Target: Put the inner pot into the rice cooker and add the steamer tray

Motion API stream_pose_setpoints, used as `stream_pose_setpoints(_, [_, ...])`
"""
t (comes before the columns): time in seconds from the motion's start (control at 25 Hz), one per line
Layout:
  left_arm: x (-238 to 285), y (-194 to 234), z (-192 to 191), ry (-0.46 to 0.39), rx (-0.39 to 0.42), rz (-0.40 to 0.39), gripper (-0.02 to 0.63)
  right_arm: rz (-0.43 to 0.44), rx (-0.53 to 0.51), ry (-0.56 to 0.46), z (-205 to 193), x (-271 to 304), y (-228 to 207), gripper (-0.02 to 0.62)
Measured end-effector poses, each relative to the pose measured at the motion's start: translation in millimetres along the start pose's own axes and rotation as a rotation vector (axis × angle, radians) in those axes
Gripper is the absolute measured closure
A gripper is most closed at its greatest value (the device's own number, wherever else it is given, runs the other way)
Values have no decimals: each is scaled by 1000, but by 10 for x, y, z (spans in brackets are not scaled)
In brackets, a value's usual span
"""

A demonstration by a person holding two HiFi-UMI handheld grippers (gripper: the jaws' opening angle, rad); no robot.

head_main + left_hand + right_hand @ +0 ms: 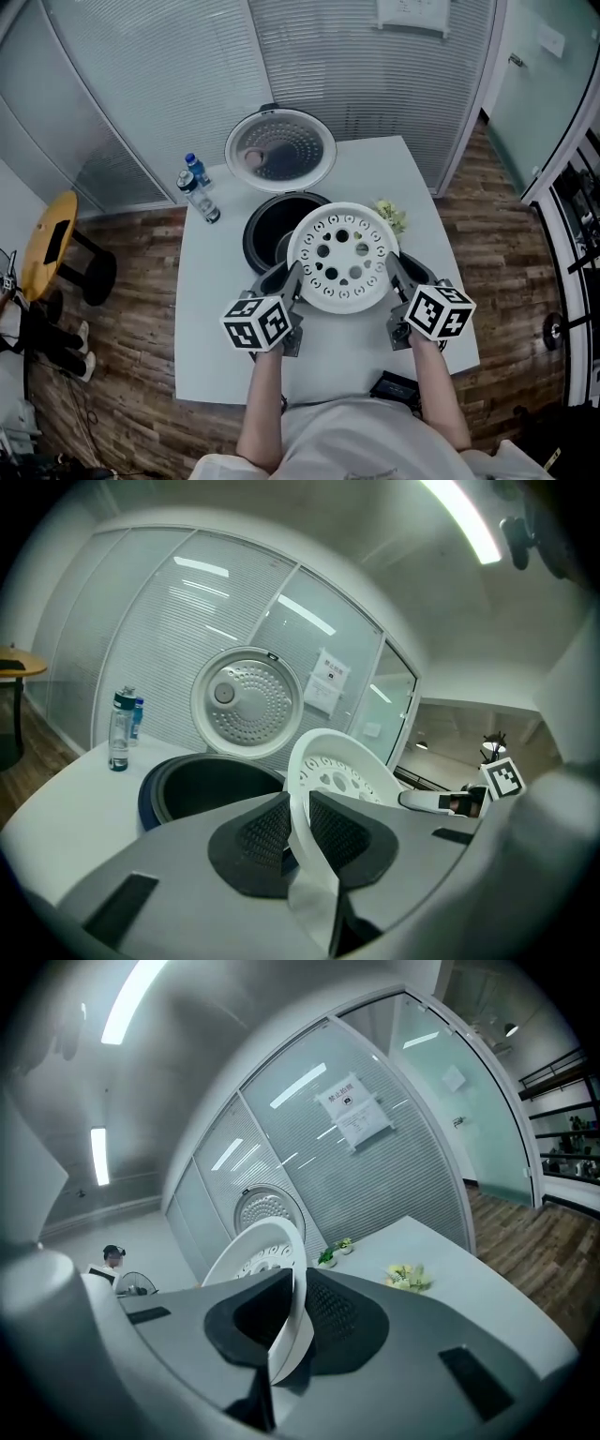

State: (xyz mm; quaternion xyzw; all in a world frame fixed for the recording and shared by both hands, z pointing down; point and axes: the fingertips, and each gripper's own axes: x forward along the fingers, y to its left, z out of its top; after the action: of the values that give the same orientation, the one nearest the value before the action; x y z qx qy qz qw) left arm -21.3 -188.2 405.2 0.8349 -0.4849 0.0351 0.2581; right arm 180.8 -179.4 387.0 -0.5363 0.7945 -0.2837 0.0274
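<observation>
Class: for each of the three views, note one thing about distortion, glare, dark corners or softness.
Head view: wide-angle bending curves the glass wall, yet the steamer tray is sharp and evenly lit. Left gripper view: strong fisheye, black corners, the ceiling light glares white. Right gripper view: same fisheye; the wall notice is too soft to read.

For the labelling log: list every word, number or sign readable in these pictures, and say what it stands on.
No text can be read.
Paper notice on the glass wall: print too small to read.
Water bottle label: blurred.
Marker cubes: square patterns, no letters.
No print on the steamer tray.
</observation>
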Motion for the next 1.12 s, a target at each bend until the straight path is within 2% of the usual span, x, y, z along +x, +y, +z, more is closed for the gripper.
stream_pose_setpoints(0.16, [41, 468, 245, -8, -22, 2, 540, 1, -6, 20, 4, 466, 259, 540])
stream_pose_setpoints(0.48, [-52, 824, 409, -29, -48, 10, 543, 20, -21, 29, -7, 752, 558, 540])
stream_pose_setpoints(1.12, [-170, 907, 440, -71, -67, -3, 543, 48, -55, 12, 27, 798, 719, 540])
